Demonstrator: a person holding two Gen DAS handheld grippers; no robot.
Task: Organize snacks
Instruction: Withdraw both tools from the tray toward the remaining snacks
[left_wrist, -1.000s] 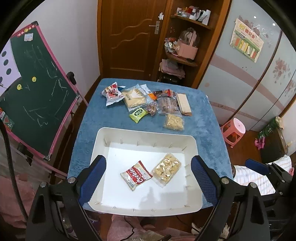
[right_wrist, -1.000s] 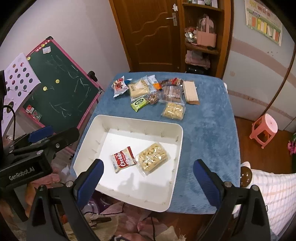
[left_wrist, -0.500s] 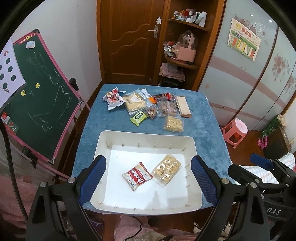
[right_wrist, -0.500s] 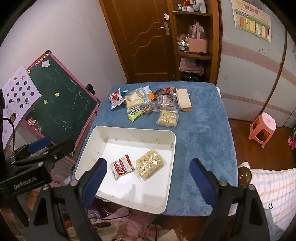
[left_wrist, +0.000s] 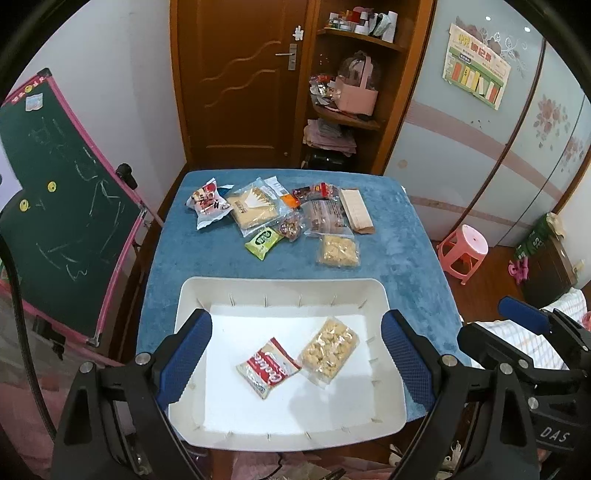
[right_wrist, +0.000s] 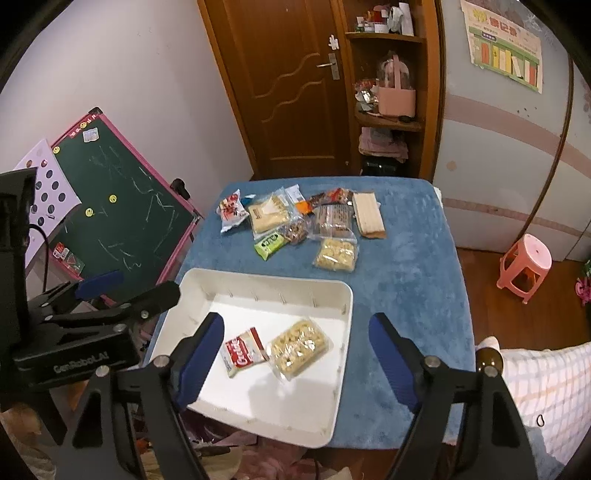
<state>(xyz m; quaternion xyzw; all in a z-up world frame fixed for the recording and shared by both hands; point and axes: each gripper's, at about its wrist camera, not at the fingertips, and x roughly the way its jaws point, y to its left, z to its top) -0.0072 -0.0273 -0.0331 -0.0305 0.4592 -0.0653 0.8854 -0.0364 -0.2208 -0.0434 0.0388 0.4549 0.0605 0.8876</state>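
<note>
A white tray (left_wrist: 280, 290) (right_wrist: 343, 306) sits at the near edge of the blue-covered table (left_wrist: 399, 236). In it lie a red-and-white cookie packet (left_wrist: 267, 367) (right_wrist: 242, 352) and a clear bag of pale snacks (left_wrist: 328, 350) (right_wrist: 297, 349). Several loose snack packets lie in a group at the far side of the table, among them a green packet (left_wrist: 263, 240) (right_wrist: 269, 243) and a clear bag (left_wrist: 338, 250) (right_wrist: 336, 254). My left gripper (left_wrist: 295, 356) and right gripper (right_wrist: 297, 356) are both open and empty, held high above the tray.
A green chalkboard with a pink frame (left_wrist: 59, 206) leans left of the table. A wooden door (left_wrist: 240, 81) and shelf unit (left_wrist: 351, 92) stand behind it. A pink stool (left_wrist: 463, 245) stands on the floor at right. The right gripper shows in the left wrist view (left_wrist: 524, 332).
Both grippers have pulled back and up from the table, so the tray and the snacks look smaller and farther. Nothing on the table has moved.
</note>
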